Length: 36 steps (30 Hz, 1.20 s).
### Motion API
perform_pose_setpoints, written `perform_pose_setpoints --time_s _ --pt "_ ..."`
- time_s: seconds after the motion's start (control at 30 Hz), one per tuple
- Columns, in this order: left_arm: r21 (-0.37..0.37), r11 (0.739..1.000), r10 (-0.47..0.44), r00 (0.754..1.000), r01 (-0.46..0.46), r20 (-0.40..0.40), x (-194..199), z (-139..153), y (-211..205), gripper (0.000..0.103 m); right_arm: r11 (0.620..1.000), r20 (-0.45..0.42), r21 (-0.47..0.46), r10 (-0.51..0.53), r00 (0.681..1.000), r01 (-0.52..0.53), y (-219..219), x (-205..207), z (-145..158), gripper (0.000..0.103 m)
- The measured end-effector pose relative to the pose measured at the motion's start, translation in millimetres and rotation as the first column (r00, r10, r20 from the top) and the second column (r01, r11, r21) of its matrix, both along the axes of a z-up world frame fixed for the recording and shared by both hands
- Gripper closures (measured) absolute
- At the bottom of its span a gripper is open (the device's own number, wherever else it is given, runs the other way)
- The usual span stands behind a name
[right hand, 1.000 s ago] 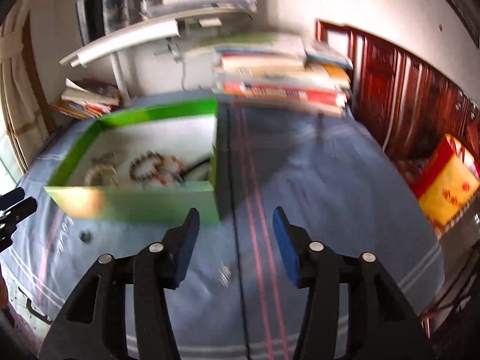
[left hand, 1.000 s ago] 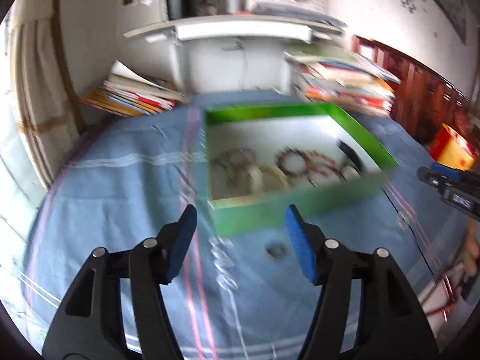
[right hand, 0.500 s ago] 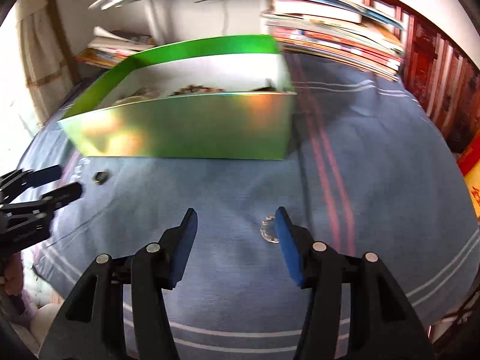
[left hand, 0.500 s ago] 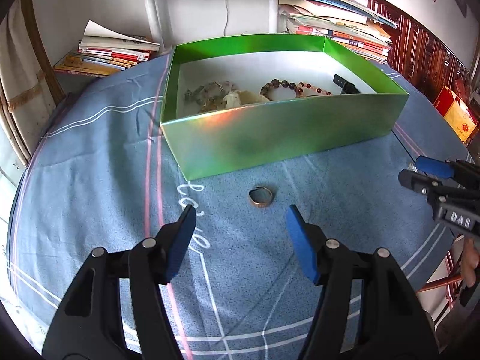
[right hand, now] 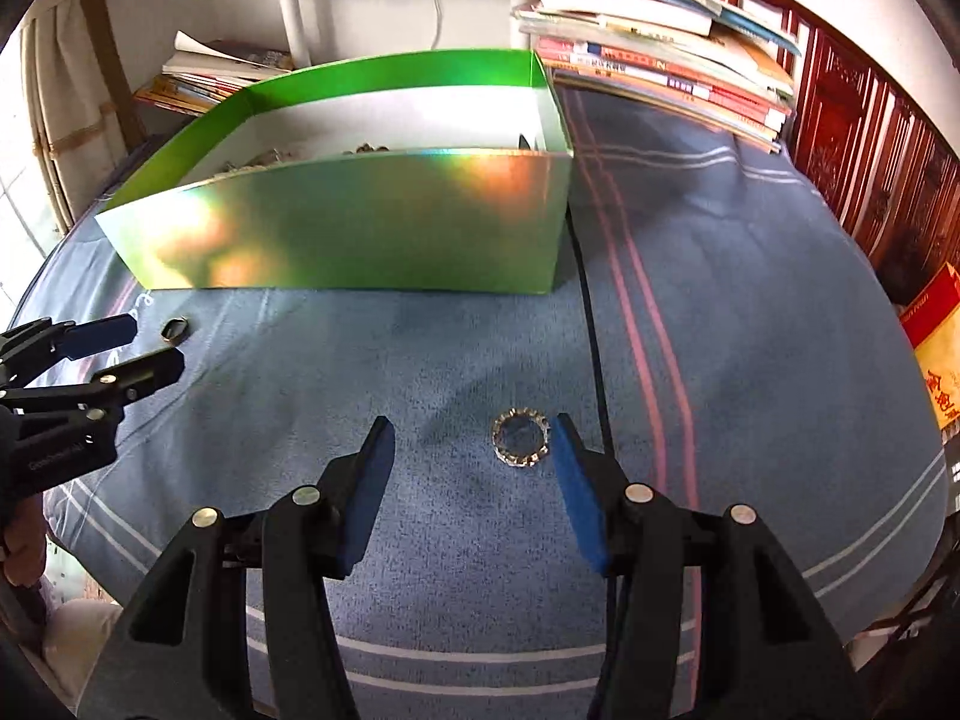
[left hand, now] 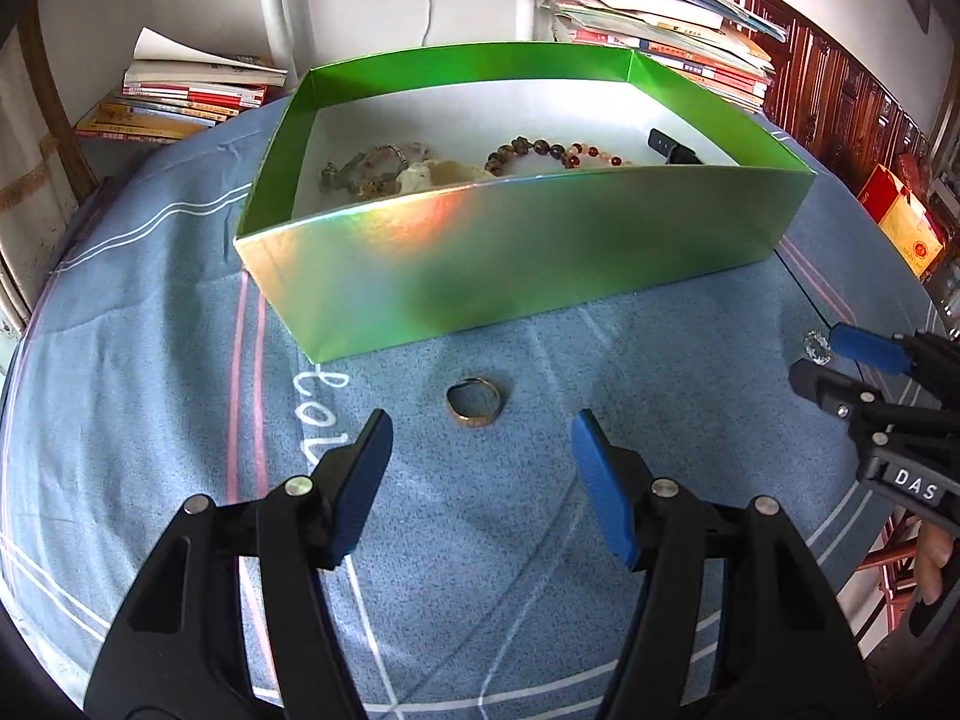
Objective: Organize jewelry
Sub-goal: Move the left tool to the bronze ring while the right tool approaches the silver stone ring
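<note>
A gold ring (left hand: 473, 402) lies on the blue cloth just in front of the green box (left hand: 540, 264). My left gripper (left hand: 480, 450) hangs open right behind it, its blue pads on either side and apart from it. A silver sparkly ring (right hand: 521, 438) lies on the cloth close to the inner side of my right gripper's right pad (right hand: 570, 468). The right gripper (right hand: 474, 438) is open and nothing is pressed between its pads. Inside the box lie a brown beaded bracelet (left hand: 540, 150), a greenish bracelet (left hand: 360, 171) and a black piece (left hand: 672, 147).
Book stacks stand behind the box at the back left (left hand: 180, 96) and back right (left hand: 660, 30). A white stand post (left hand: 276, 18) rises between them. A red and yellow bag (left hand: 906, 228) sits off the table's right edge by a dark wooden panel (right hand: 870, 150).
Both grippers have come down toward the cloth and tipped downward. The box now looms larger, and each ring lies nearer its gripper's pads. Neither jaw width has changed.
</note>
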<state>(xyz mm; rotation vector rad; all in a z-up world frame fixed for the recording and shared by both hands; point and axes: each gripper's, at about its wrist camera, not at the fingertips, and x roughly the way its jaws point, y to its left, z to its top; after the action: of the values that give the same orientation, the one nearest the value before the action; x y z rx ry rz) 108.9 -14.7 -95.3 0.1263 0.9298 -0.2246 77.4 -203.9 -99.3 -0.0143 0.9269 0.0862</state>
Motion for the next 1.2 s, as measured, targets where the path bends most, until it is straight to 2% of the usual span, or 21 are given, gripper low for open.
perform_pose_setpoints --time_s 0.1,0.17,0.33,0.43,0.6,0.77,1.17,1.2 --pt "-0.018 1.0 0.009 1.0 -0.01 -0.017 3.7 -2.2 5.4 0.041 1.0 0.007 0.007 -0.007 1.0 0.006 -1.0 1.0 -1.5 0.049" --pt "-0.017 1.0 0.014 1.0 -0.015 -0.023 5.9 -4.2 6.1 0.048 1.0 0.009 0.01 -0.006 1.0 0.006 -0.4 1.6 -2.4 0.049" --pt "0.016 1.0 0.027 1.0 -0.027 -0.003 7.9 -5.3 2.0 0.057 1.0 0.02 -0.009 0.0 1.0 0.0 4.8 1.0 -2.7 0.049" --pt "0.021 1.0 0.016 1.0 -0.016 0.006 6.8 -4.8 -0.1 0.067 1.0 0.022 0.016 0.016 1.0 -0.016 8.5 -1.0 -1.8 0.049" --pt "0.016 0.999 0.047 0.999 -0.047 -0.006 7.4 -3.8 9.1 0.067 0.99 0.017 0.099 0.099 0.995 -0.1 17.9 -3.6 1.0 0.049" --pt "-0.002 0.999 0.042 0.999 -0.042 -0.001 6.5 -1.4 11.5 0.061 0.996 0.02 0.066 0.062 0.998 -0.063 11.8 -5.5 2.8 0.049" --pt "-0.004 1.0 0.022 1.0 -0.022 -0.001 9.6 -6.4 0.9 0.057 0.998 0.018 0.016 0.059 0.998 -0.06 23.6 -5.4 -2.0 0.05" --pt "0.0 1.0 0.026 1.0 -0.026 0.0 9.5 -6.4 0.7 0.058 0.998 0.021 0.012 0.055 0.998 -0.055 24.1 -5.5 -2.1 0.052"
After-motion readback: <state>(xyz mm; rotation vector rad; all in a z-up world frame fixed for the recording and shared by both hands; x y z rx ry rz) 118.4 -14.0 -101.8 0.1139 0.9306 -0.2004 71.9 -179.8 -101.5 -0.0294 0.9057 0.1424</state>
